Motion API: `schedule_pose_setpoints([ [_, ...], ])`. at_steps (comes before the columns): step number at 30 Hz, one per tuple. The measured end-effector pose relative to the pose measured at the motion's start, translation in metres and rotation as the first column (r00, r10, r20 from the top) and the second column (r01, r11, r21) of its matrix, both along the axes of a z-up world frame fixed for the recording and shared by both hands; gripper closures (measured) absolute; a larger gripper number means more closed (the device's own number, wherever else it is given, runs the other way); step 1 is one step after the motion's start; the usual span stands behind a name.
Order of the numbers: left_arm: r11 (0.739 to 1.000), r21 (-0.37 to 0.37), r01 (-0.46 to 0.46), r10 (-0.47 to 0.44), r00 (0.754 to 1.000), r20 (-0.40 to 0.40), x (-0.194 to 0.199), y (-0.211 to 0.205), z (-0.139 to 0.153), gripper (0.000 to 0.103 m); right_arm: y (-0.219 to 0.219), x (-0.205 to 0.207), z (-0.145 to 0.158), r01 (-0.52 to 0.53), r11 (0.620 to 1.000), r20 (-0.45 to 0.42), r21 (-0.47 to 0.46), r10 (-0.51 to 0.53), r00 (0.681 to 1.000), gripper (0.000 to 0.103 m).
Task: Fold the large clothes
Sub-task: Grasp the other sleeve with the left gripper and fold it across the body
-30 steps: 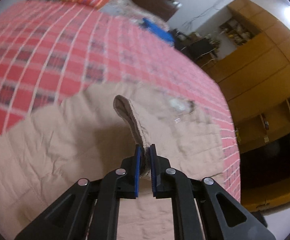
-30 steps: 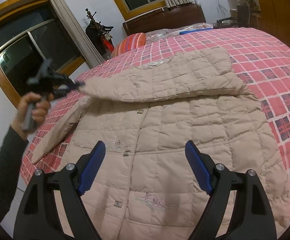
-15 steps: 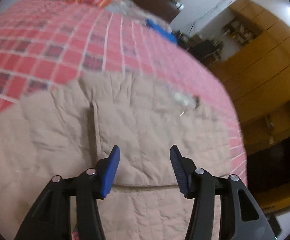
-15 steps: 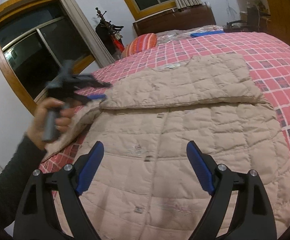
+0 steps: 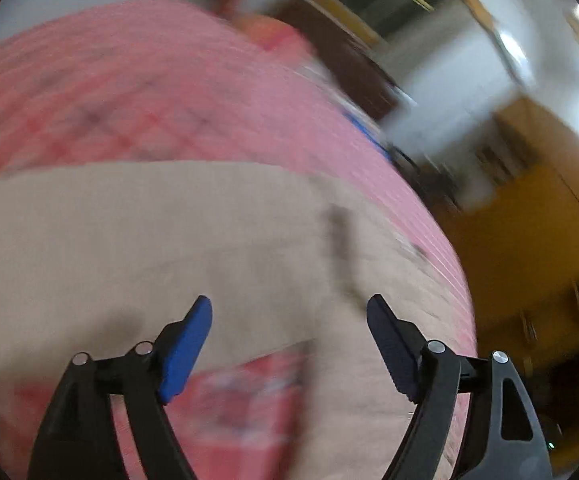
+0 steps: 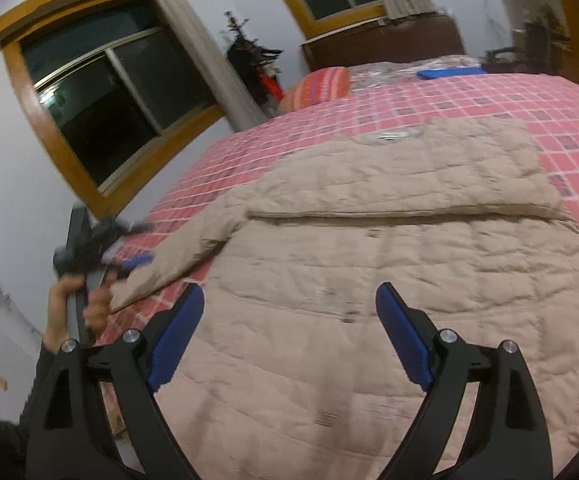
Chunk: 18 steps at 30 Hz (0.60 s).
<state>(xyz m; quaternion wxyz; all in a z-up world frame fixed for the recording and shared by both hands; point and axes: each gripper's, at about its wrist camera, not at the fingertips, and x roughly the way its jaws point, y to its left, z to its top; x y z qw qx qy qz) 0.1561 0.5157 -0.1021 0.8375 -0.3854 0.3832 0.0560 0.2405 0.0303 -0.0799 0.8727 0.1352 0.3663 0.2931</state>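
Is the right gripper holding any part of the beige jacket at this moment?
No, the right gripper is open above the jacket.

**Left view smeared, right view mostly sharp**

Heavy motion blur is smearing the whole left wrist view: bedspread [image 5: 137, 92] checks and jacket [image 5: 129, 240] quilting are washing out, only the left tongs [image 5: 289, 336] are staying crisp. Glare is blowing out the upper right edge. Right wrist view is showing even indoor light, dark windows [image 6: 101, 108], slight blur on the person's hand [image 6: 77, 304]. Fisheye bending, black corners in both.
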Motion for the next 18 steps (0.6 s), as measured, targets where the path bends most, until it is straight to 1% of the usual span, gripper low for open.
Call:
schedule_pose_setpoints([
  [1, 0.998, -0.009, -0.068, 0.068, 0.998, -0.007, -0.028, 0.018, -0.002, 0.023, 0.005, 0.000, 0.001, -0.017, 1.000, 0.003, 0.000, 0.017, 1.000, 0.015],
  [3, 0.981, -0.034, -0.190, 0.189, 0.982, -0.016, -0.079, 0.051, -0.005, 0.023, 0.017, 0.000, 0.002, -0.054, 0.999, 0.007, -0.001, 0.054, 0.998, 0.015],
  [5, 0.963, -0.040, -0.265, 0.264, 0.964, -0.038, -0.114, 0.075, -0.007, 0.023, 0.025, 0.000, 0.005, -0.081, 0.997, 0.011, 0.002, 0.081, 0.997, 0.015],
  [7, 0.951, -0.043, -0.306, 0.303, 0.950, -0.074, -0.131, 0.091, -0.016, 0.023, 0.034, -0.001, 0.008, -0.100, 0.995, 0.018, 0.006, 0.100, 0.995, 0.015],
  [9, 0.942, -0.098, -0.322, 0.313, 0.944, -0.100, -0.136, 0.100, -0.030, 0.023, 0.039, -0.003, 0.010, -0.113, 0.994, 0.022, 0.007, 0.113, 0.993, 0.015],
  [10, 0.937, -0.106, -0.334, 0.321, 0.939, -0.125, -0.136, 0.106, -0.037, 0.023, 0.042, -0.005, 0.011, -0.119, 0.993, 0.025, 0.007, 0.119, 0.993, 0.015],
  [11, 0.932, -0.114, -0.344, 0.328, 0.935, -0.134, -0.135, 0.111, -0.043, 0.023, 0.043, -0.007, 0.012, -0.122, 0.992, 0.028, 0.008, 0.122, 0.992, 0.015],
  [13, 0.930, -0.116, -0.348, 0.331, 0.933, -0.139, -0.127, 0.113, -0.048, 0.023, 0.043, -0.012, 0.015, -0.123, 0.992, 0.039, 0.003, 0.123, 0.992, 0.015],
  [14, 0.929, -0.107, -0.354, 0.340, 0.932, -0.127, -0.124, 0.115, -0.049, 0.023, 0.042, -0.014, 0.017, -0.120, 0.993, 0.043, 0.000, 0.120, 0.992, 0.015],
  [16, 0.929, -0.084, -0.360, 0.351, 0.930, -0.108, -0.117, 0.118, -0.047, 0.026, 0.039, -0.015, 0.018, -0.108, 0.994, 0.043, -0.003, 0.108, 0.993, 0.015],
  [17, 0.927, -0.076, -0.368, 0.361, 0.927, -0.100, -0.118, 0.121, -0.046, 0.032, 0.037, -0.016, 0.017, -0.100, 0.995, 0.041, -0.004, 0.100, 0.994, 0.015],
  [18, 0.926, -0.082, -0.370, 0.362, 0.927, -0.097, -0.112, 0.124, -0.046, 0.060, 0.035, -0.016, 0.017, -0.092, 0.996, 0.039, -0.004, 0.092, 0.995, 0.015],
])
